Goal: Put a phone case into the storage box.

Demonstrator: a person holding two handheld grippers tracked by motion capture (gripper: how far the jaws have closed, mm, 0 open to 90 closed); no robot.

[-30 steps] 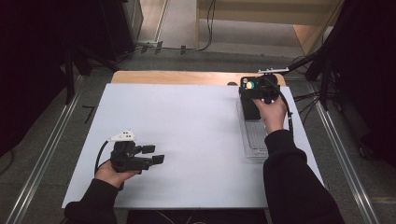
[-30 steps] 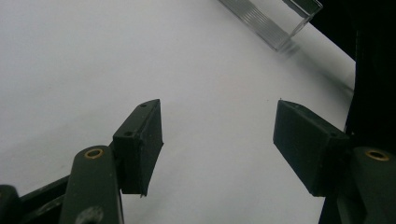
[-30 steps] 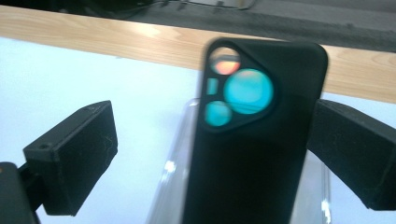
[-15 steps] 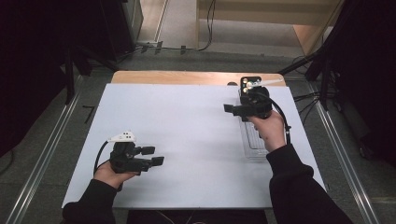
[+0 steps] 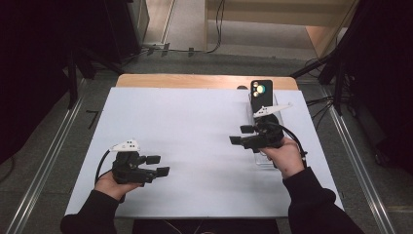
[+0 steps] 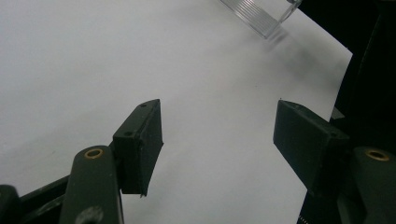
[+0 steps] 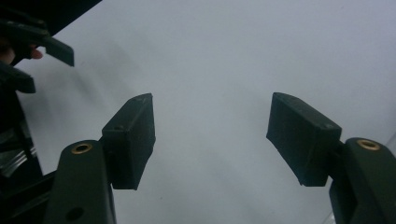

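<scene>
Resting at the near left of the white counter (image 5: pixel 195 122), keeping the left hand-held gripper (image 5: pixel 159 165) where it was a second ago. Holding its jaws partway apart, gripping nothing, with bare counter between the pads in the left gripper view.

Moving rightwards: having pulled the right hand-held gripper (image 5: pixel 239 135) off the phone (image 5: pixel 261 92) and swung it back toward the middle of the counter. Pointing it now across the sheet toward the left one. Having just been narrowing its jaws from wide to partway, closing on nothing.

Leaving the phone standing alone at the far right of the counter, propped upright at the far end of the clear stand (image 5: pixel 265 158), camera side facing the near edge. Judging from that: probably finishing a placement rather than starting a pickup, with the phone released and the hand clearing away.

Counting: two hand-held grippers, both empty; one phone; one clear stand; one counter.
</scene>
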